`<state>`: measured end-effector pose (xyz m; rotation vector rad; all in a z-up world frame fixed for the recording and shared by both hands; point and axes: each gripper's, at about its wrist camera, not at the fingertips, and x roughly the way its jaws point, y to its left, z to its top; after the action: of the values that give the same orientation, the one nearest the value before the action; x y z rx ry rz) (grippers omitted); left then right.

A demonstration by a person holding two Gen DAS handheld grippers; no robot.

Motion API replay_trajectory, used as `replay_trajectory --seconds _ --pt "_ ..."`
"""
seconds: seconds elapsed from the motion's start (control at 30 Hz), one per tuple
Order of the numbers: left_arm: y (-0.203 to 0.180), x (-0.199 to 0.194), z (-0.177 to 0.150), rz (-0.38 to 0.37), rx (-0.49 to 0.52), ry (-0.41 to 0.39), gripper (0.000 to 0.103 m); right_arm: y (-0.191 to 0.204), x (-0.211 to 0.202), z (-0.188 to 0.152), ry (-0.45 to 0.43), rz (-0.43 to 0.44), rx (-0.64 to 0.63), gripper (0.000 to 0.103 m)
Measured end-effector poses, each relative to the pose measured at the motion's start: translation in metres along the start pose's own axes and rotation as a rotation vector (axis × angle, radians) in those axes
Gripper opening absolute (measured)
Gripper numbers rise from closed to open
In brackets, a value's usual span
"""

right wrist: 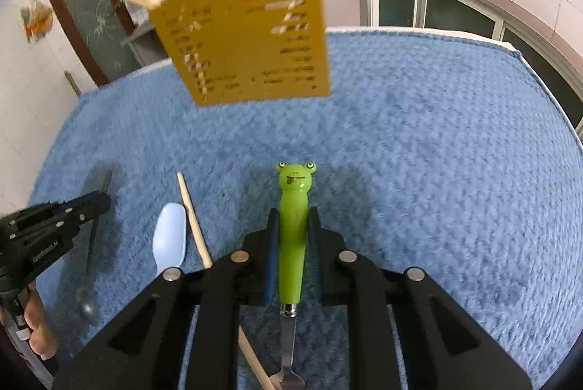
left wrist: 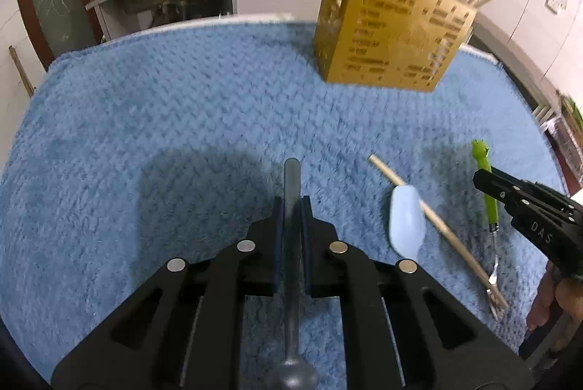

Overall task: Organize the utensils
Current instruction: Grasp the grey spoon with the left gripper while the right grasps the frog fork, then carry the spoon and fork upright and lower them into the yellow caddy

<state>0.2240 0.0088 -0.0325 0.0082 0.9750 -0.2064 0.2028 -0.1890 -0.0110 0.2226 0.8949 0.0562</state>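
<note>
Slim grey metal spoon (left wrist: 291,207), seemingly tool-clamped (left wrist: 291,204).

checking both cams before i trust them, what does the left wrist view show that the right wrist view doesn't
Only the left wrist view: the left gripper from behind, jaws shut on the grey spoon handle, and the fork's tines.

Only the right wrist view: the right gripper from behind, jaws shut on the green fork, and the frog face on its handle.

Both: the yellow holder with chopsticks, the blue spoon, a loose chopstick, the blue towel, and each other's gripper from the side.
</note>
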Motion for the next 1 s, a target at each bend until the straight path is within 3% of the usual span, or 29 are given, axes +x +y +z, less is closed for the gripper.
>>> replay_trajectory --seconds 0.37,0.73,1.0 --pt "-0.006 -0.057 0.011 -0.058 -0.015 -0.168 0.007 -0.007 -0.072 0.01 -0.241 -0.002 -0.011 0.016" --pt "-0.006 -0.077 0.027 -0.083 -0.044 -0.248 0.007 -0.003 -0.102 0.025 -0.355 -0.012 -0.031 0.016" --pt "-0.018 -0.106 0.065 -0.103 -0.027 -0.339 0.007 0.008 -0.133 0.062 -0.446 0.003 -0.044 0.016"
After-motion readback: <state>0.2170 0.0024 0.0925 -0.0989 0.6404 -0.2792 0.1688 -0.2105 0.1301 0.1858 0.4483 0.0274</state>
